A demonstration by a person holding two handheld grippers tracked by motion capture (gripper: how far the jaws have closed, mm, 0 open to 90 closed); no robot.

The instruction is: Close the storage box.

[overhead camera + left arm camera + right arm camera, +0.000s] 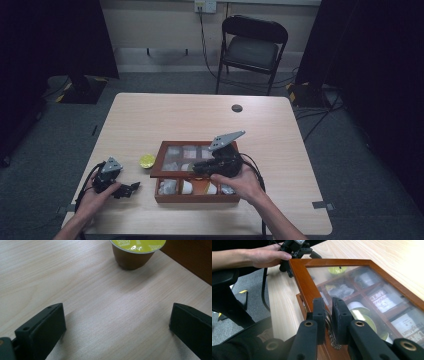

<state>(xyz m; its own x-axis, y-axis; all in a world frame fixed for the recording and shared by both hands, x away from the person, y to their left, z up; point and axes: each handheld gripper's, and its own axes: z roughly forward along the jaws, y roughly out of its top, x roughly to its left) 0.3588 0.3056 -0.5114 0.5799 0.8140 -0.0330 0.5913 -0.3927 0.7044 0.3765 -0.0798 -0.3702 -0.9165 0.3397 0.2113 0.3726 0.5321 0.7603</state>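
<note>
A: Pale wood, that worktop (165,115). From the high view, where does the box (197,196) sit?

B: Near the front edge, about midway along it. Its glass lid (186,159) is raised off the box at the front. The right claw (199,169) is at the lid's front rail, with the right hand (241,181) behind it. The left claw (131,188) lies low over the worktop toward the front left corner, held by the left hand (96,196).

A: And the pod (147,161)?

B: Yellow-topped, standing on the worktop just beside the box's left side, between the box and the left claw.

A: What does the left gripper view give?

B: The left claw (117,326) is released, jaws wide apart over bare worktop (75,277), nothing between them. The pod (137,251) stands upright ahead of them, well apart, with a dark edge of the box (195,262) to its right.

A: And the right gripper view?

B: The right claw (329,320) is clenched on a small metal latch (332,336) at the lid's (302,280) front rail. Through the glass you see compartments with packets and pods. Farther off, the left hand (268,256) holds the left claw (308,253) by the lid's far corner.
</note>
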